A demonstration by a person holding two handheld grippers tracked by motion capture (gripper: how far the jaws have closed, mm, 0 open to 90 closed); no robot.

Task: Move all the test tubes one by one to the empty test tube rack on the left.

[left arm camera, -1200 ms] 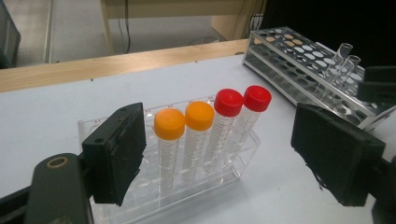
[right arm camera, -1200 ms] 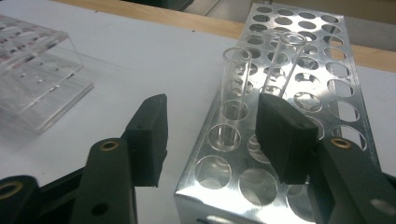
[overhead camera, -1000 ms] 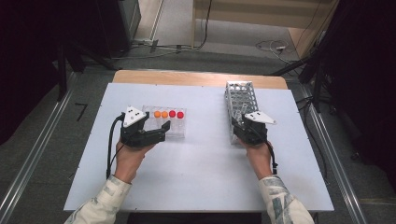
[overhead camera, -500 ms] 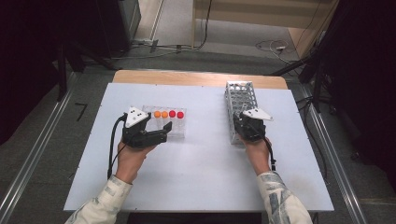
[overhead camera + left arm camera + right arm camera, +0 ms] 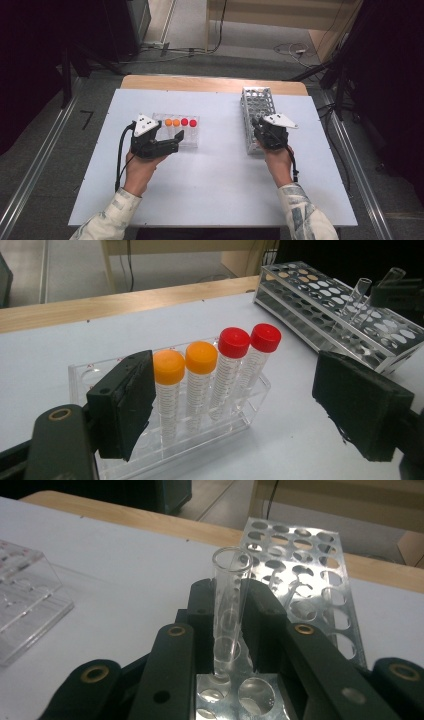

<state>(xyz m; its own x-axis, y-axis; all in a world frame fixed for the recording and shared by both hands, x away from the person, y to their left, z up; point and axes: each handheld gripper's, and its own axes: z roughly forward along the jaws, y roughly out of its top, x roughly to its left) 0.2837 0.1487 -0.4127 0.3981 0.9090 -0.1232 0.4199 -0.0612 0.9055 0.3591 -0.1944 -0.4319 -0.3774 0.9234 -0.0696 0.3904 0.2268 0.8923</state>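
Observation:
A clear plastic rack (image 5: 100, 375) holds two orange-capped tubes (image 5: 169, 367) and two red-capped tubes (image 5: 233, 342) in a row. My left gripper (image 5: 235, 385) stands open in front of it, one pad beside the left orange tube and touching none of the tubes. In the high view the left gripper (image 5: 176, 141) sits at the clear rack (image 5: 175, 135). My right gripper (image 5: 230, 595) is shut on an open glass test tube (image 5: 230, 610), upright in a near hole of the metal rack (image 5: 300, 555). Its jaws have just been closing on that tube.
The metal rack (image 5: 257, 107) lies lengthwise at the right of the white table (image 5: 215, 180), with many unfilled holes. A wooden strip (image 5: 210, 84) runs along the table's far edge. Dark equipment and cables stand on the floor beyond.
The right gripper has shifted slightly left toward the metal rack. The left hand and the capped tubes have not moved.

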